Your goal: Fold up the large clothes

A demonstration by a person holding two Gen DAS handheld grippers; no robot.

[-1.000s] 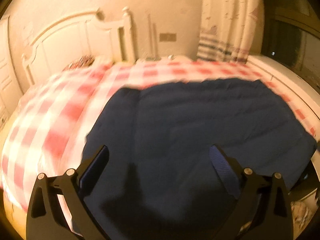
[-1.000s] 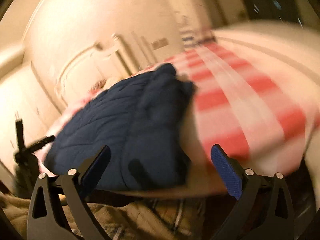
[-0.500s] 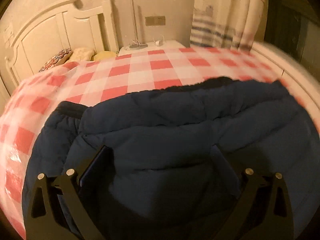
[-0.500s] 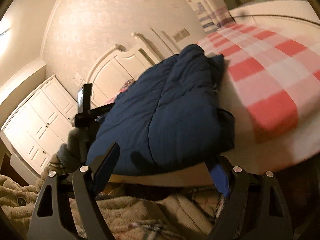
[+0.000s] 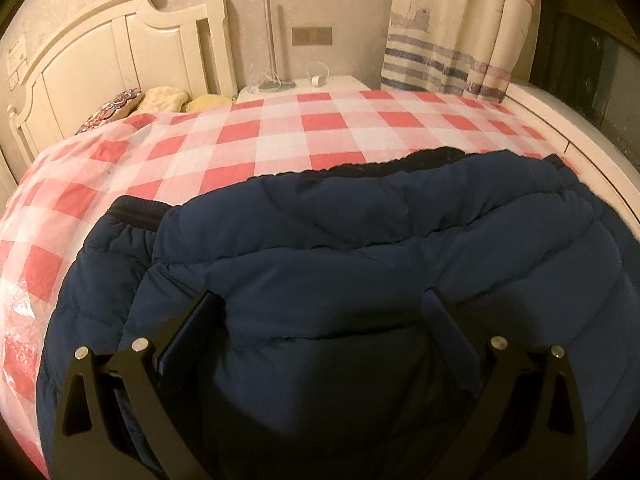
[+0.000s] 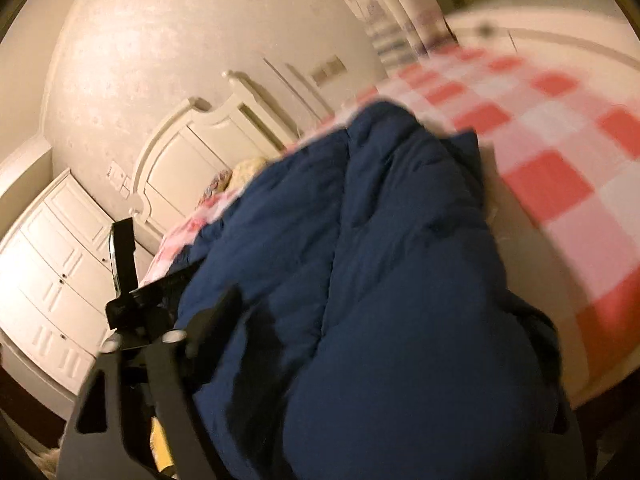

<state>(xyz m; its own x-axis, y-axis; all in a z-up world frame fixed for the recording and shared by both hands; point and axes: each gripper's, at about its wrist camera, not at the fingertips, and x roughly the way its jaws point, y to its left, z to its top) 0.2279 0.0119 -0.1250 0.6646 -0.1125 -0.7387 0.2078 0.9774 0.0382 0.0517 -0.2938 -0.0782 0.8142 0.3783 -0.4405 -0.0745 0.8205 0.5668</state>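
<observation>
While the puffy navy-blue quilted jacket [image 5: 360, 264] lies bunched on the bed's red-and-white checked plastic-looking cover [image 5: 280, 136], both tools sit right at its near side. Seen from the left wrist, the jacket's long axis runs across the view, side to side, with its dark ribbed edge [image 5: 400, 162] on the far side toward the white wooden headboard [image 5: 120, 52]. The left tool [image 5: 324, 312] hangs over the near bulge of the jacket with its jaws wide apart; fabric swells up between them, though whether the pads press on it cannot be told. The right tool [image 6: 360, 360] is at the jacket's end near the bed's edge, its jaws closing with the padded cloth between them; its right finger is hidden by the fabric, so a firm grip cannot be confirmed. My judgement is that the coming move carries the near part away toward the headboard, where the checked cover is bare and roomy. Behind the tools the mattress edge drops off, so little room lies that way.
</observation>
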